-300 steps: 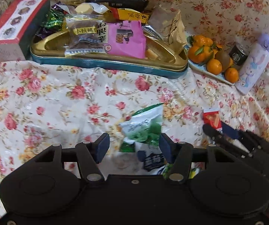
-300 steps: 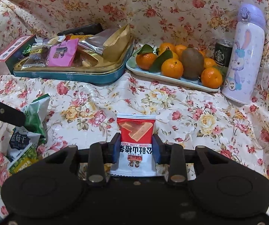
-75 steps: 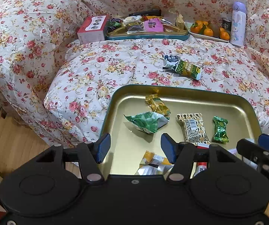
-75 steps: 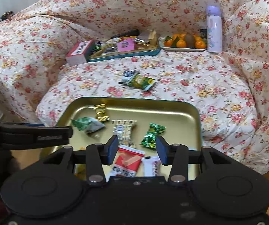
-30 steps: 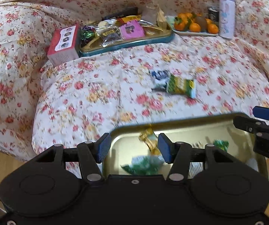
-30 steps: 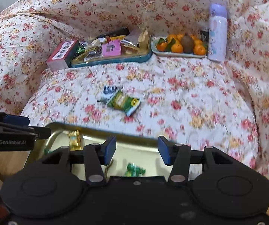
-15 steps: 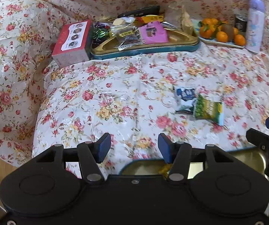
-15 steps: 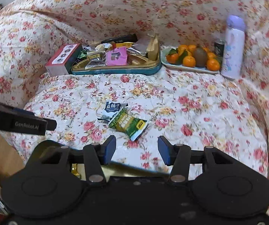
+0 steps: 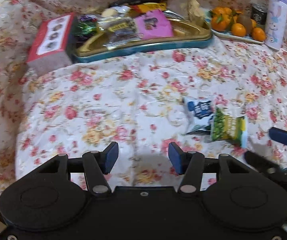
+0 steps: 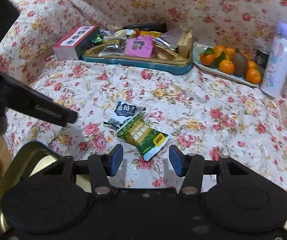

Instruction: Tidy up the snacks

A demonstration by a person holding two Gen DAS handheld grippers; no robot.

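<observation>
Two snack packets lie together on the floral sofa seat: a blue-and-white one point(image 9: 200, 112) point(image 10: 125, 112) and a green one point(image 9: 228, 126) point(image 10: 143, 136). My left gripper point(image 9: 142, 158) is open and empty, low over the seat, to the left of the packets. My right gripper point(image 10: 145, 160) is open and empty, just short of the green packet. A gold tray rim point(image 10: 31, 150) shows at the lower left of the right wrist view. The far gold tray point(image 9: 193, 30) point(image 10: 175, 62) holds several snacks.
A red box point(image 9: 49, 40) point(image 10: 73, 40) stands left of the far tray. A plate of oranges and kiwis point(image 9: 233, 37) point(image 10: 205, 68), a dark can point(image 9: 258, 13) and a lilac bottle point(image 9: 275, 18) point(image 10: 279, 58) stand at the back right. Sofa arms rise on both sides.
Both grippers have moved forward from over the near gold tray toward the two packets on the seat. Both stay open. The near tray has dropped almost out of view.
</observation>
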